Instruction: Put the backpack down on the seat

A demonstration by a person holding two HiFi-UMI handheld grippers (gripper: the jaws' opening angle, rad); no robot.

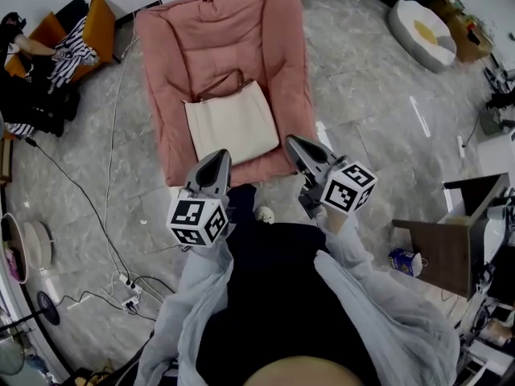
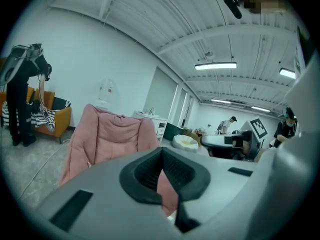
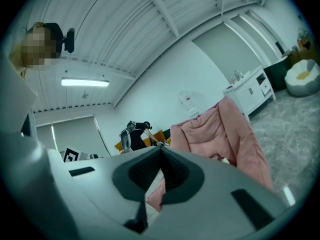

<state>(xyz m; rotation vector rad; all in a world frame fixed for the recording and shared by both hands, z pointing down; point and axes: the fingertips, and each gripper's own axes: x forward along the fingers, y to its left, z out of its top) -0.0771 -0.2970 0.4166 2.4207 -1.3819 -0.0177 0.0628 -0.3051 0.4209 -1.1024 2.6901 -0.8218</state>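
Backpack point(image 1: 233, 123) on pink seat point(image 1: 209, 39), left tool point(image 1: 220, 155), right tool point(image 1: 291, 141), both pressed together, empty

Grey marbled floor point(image 1: 386, 119) with loose cables point(image 1: 103, 240). An orange sofa point(image 1: 103, 24) stands at one side, a white beanbag point(image 1: 420, 29) opposite. Strip lights point(image 2: 216, 65) line the white ceiling point(image 2: 150, 19)

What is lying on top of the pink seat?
A cream bag with brown handles lies flat on the pink seat. The cushion directly beneath the bag is covered.
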